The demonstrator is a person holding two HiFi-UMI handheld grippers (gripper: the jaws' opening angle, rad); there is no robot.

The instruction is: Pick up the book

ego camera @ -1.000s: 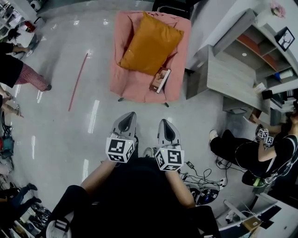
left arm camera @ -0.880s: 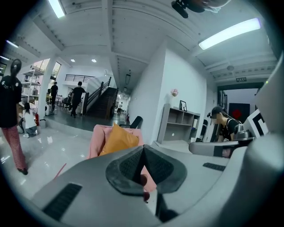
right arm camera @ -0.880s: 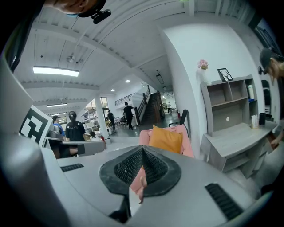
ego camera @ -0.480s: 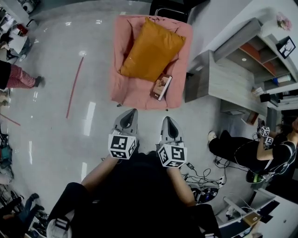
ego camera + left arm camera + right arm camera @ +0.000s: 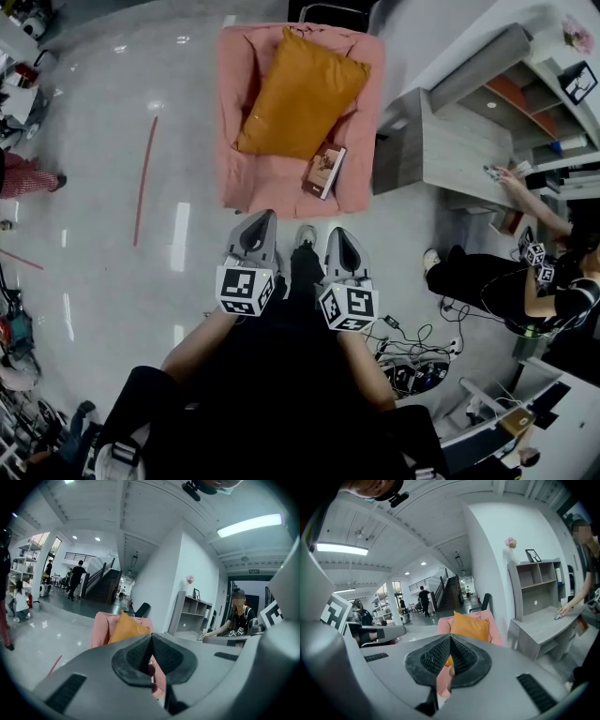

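Observation:
The book [image 5: 324,171] lies flat on the front right part of the pink armchair's seat [image 5: 246,178], beside a large orange cushion [image 5: 300,94]. My left gripper [image 5: 260,223] and right gripper [image 5: 342,236] are held side by side just short of the chair's front edge and point at it. The book is a little beyond the right one. Both are shut with nothing between the pads. In the left gripper view the closed jaws [image 5: 151,641] cover most of the chair [image 5: 101,627]. Over the shut right gripper [image 5: 450,644] in its own view I see the cushion [image 5: 469,626]; the book is hidden.
A grey desk [image 5: 450,150] with shelves [image 5: 539,112] stands right of the chair. A seated person [image 5: 506,291] reaches onto it. Cables [image 5: 403,361] lie on the floor at the lower right. A red strip [image 5: 142,183] marks the glossy floor on the left.
Both grippers have moved forward towards the armchair, which now sits closer to them in the head view. The person at the desk has stretched an arm onto it. The jaws stay shut.

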